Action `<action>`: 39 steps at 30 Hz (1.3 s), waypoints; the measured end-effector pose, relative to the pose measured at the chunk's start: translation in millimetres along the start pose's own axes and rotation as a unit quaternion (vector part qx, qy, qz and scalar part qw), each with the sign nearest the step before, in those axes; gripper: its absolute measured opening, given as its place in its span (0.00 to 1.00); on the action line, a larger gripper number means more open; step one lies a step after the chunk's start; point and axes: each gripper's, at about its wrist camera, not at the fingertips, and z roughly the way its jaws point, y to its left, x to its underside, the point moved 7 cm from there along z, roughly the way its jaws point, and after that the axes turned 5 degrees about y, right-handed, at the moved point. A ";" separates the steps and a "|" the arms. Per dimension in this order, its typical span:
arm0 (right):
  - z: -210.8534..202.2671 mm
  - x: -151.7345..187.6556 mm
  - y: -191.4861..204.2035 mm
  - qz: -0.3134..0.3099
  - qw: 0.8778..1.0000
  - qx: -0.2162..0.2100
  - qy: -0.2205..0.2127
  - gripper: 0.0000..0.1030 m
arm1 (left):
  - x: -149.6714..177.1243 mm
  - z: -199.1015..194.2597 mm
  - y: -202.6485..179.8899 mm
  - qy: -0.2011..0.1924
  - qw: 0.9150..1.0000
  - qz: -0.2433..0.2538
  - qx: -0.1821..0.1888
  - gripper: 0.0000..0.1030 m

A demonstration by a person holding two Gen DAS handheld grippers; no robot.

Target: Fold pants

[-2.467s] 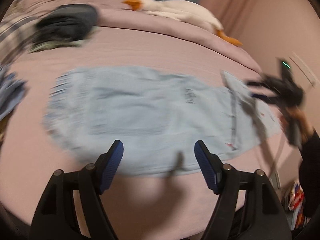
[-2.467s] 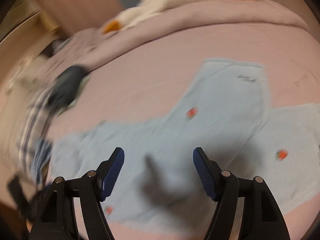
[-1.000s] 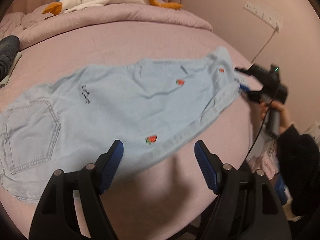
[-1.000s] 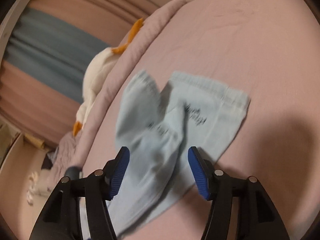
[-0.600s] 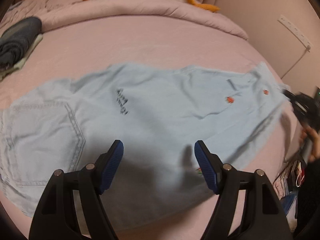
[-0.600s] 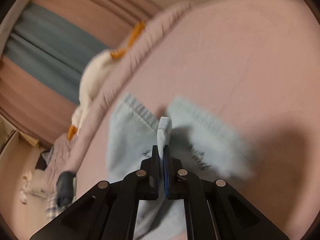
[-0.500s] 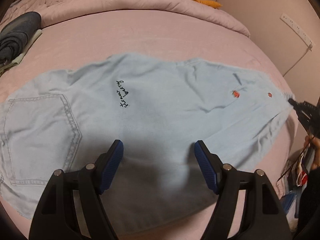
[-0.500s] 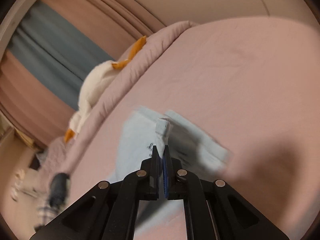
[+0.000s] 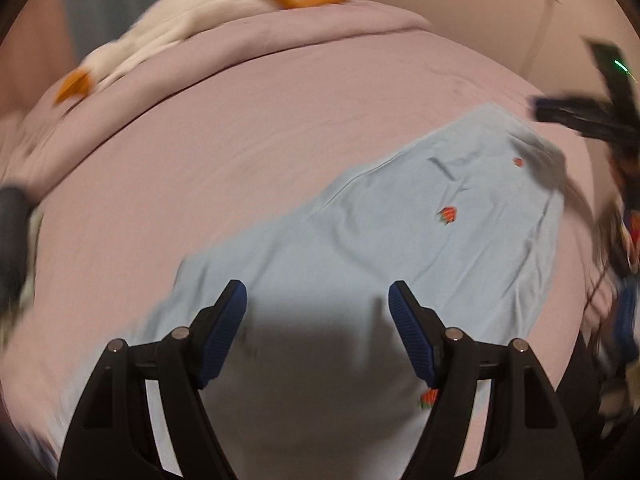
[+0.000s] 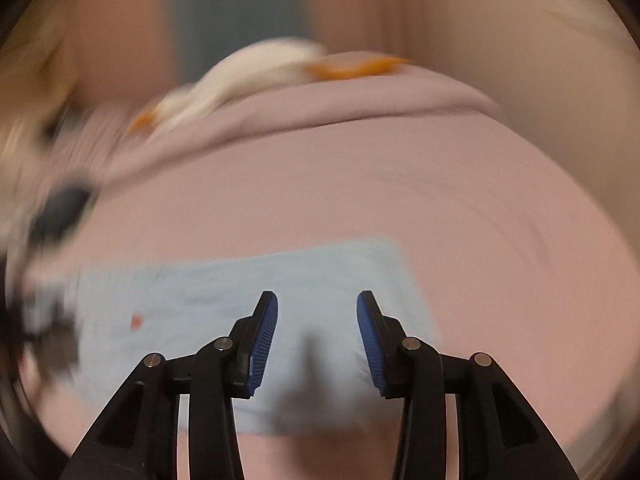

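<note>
Light blue pants (image 9: 400, 240) are seen spread flat on a pink bed (image 9: 240, 160), their long axis running from lower left to upper right. The left gripper (image 9: 318, 320) is held wide and empty over them. The right gripper (image 10: 317, 332) is parted, gripping nothing; further folds are judged outstanding.
</note>
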 end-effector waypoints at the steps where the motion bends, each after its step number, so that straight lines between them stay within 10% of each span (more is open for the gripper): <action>1: 12.3 -7.9 5.8 -0.036 0.999 0.005 0.020 0.40 | -6.9 4.1 -0.7 0.007 1.000 0.014 0.011 0.70; 11: 82.3 -15.5 -20.9 -0.246 0.949 0.043 0.193 0.40 | -52.8 47.2 -34.8 0.049 0.984 0.154 0.072 0.64; 18: 115.8 -16.3 -28.3 -0.261 0.929 0.021 0.260 0.40 | -64.0 86.5 -47.9 0.115 0.972 0.185 0.084 0.51; 22: 109.5 -15.9 -20.5 -0.282 0.925 0.024 0.255 0.19 | -70.5 77.1 -38.7 0.103 0.976 0.171 0.090 0.10; 33: 61.6 -27.7 -5.7 -0.273 0.944 0.063 0.171 0.10 | -61.3 56.7 -34.7 0.061 0.984 0.147 0.081 0.10; 39: 49.4 -53.8 -1.5 -0.276 0.949 0.086 0.127 0.10 | -71.1 56.9 -40.1 0.058 0.982 0.150 0.095 0.29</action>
